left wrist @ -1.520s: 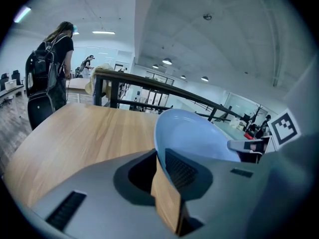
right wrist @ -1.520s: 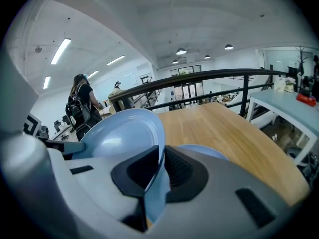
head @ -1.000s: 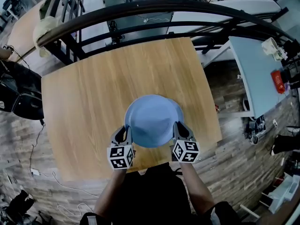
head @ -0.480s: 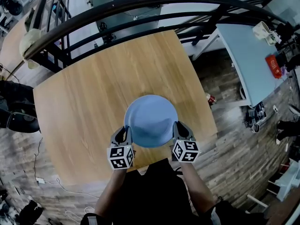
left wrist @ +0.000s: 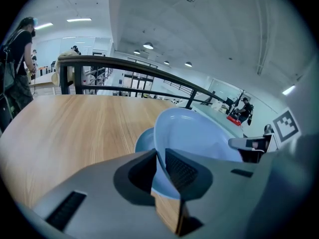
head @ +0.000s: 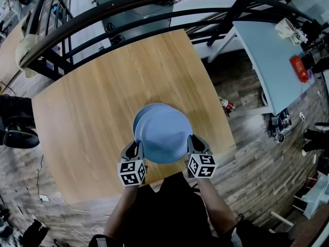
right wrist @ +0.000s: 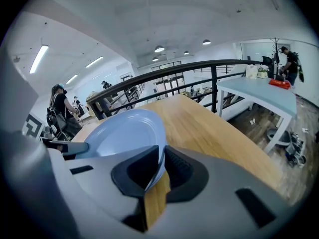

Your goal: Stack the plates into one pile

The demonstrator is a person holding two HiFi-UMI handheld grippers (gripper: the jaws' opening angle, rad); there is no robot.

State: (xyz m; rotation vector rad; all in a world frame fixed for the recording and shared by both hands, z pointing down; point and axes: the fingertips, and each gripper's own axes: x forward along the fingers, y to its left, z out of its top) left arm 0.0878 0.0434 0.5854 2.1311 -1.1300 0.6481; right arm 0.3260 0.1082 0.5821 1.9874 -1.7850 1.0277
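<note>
Both grippers hold one light blue plate [head: 163, 135] by its opposite rims, above the wooden table [head: 92, 107]. My left gripper [head: 138, 148] is shut on the plate's left rim, and in the left gripper view the rim [left wrist: 199, 138] runs between the pads [left wrist: 179, 171]. My right gripper [head: 191, 143] is shut on the right rim, which the right gripper view shows clamped [right wrist: 124, 133]. A second blue plate [head: 137, 122] lies on the table below. Only its left and far edge shows past the held plate, and that edge [left wrist: 144, 141] also appears in the left gripper view.
A black railing [head: 154, 9] runs along the table's far side. A light blue side table [head: 267, 60] with a red object [head: 299, 68] stands to the right, and a bottle [head: 226, 105] lies on the wood floor. Cables [head: 46, 197] trail at the lower left.
Both grippers have carried the plate further out over the table and lower. The second plate's edge now shows from under the held plate's upper left; earlier it was hidden.
</note>
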